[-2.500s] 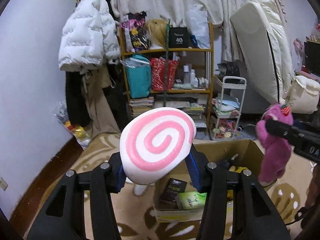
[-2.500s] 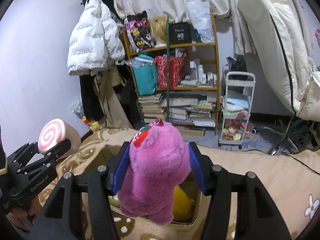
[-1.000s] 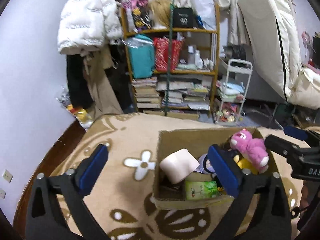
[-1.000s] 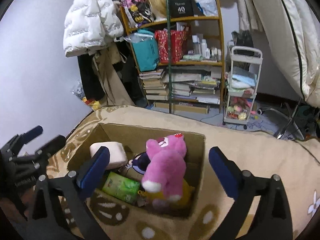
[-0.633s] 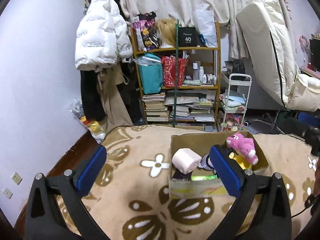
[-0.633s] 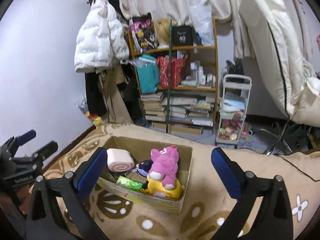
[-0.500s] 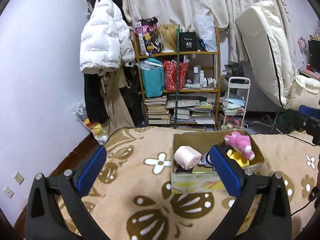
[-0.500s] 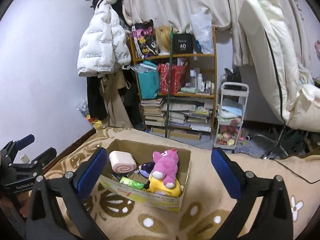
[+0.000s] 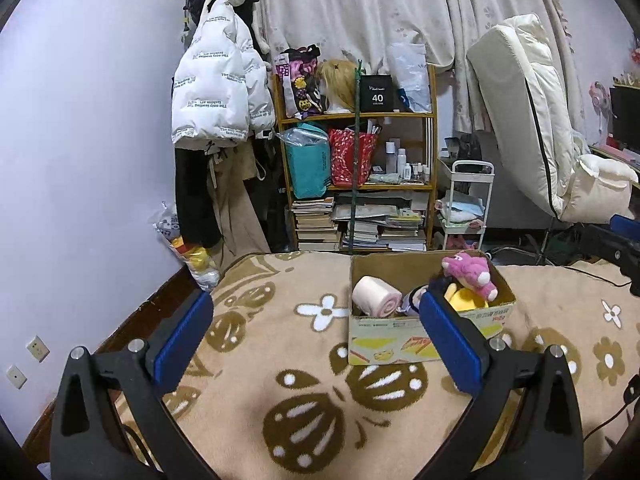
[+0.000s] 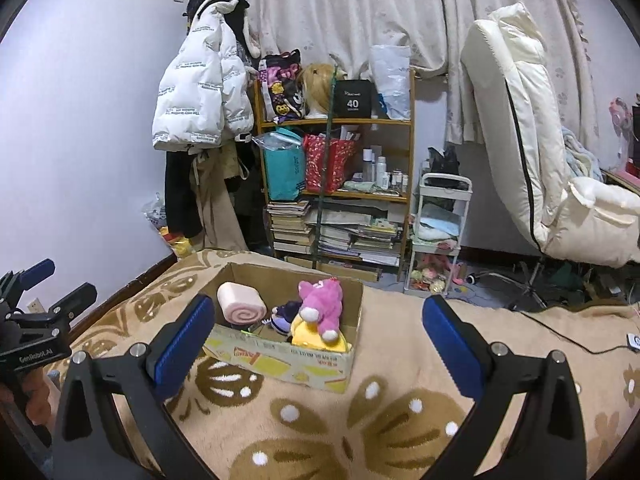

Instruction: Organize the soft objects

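Hovering spread wide and empty over the flower-patterned blanket (image 9: 256,364), the left gripper (image 9: 316,336) and right gripper (image 10: 318,336) have both pulled back since dropping their loads, so this round of sorting looks finished. Farther off, the cardboard box (image 10: 288,360) now holds the pink swirl-roll cushion (image 10: 241,303) at its left and the magenta plush bear (image 10: 322,298) slumped on a yellow toy (image 10: 310,334).

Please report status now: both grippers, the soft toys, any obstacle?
Left hand-held gripper open, empty. Right hand-held gripper open, empty. Swirl roll cushion and pink plush inside cardboard box. Nothing in the way.
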Tool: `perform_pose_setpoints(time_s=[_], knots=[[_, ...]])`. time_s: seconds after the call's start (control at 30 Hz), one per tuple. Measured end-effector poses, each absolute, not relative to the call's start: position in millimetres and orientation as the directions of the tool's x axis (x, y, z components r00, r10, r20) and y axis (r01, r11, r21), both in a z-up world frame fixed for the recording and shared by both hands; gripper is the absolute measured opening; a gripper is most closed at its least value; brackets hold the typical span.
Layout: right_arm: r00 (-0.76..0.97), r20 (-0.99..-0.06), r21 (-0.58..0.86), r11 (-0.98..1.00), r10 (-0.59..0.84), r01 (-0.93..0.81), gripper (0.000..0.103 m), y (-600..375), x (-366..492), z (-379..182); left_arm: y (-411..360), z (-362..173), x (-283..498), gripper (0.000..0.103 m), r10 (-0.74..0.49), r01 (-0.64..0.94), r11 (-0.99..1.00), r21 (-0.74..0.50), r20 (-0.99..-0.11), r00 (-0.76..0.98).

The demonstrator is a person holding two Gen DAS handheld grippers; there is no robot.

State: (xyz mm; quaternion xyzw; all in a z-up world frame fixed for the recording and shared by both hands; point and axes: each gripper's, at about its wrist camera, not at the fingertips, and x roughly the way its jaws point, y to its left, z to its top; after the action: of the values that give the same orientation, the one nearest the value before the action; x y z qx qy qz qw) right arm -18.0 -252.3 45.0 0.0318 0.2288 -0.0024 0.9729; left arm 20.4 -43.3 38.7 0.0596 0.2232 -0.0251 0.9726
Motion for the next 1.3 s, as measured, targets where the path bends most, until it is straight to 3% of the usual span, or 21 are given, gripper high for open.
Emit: perform_pose_setpoints(time_s=[0.27,1.3], knots=[[0.906,-0.424,0.039,0.999,-0.013,0.033,0.103,-248,-19,41,-30,30,31,0.102,-0.035,0.058,0.998,0.037,-0.456,0.889],[0.883,-0.470,0.097,0.993,-0.013,0.067,0.103,-256,-4,21,-35,12,46,0.102,-0.008,0.033,0.999,0.043,-0.483,0.875]])
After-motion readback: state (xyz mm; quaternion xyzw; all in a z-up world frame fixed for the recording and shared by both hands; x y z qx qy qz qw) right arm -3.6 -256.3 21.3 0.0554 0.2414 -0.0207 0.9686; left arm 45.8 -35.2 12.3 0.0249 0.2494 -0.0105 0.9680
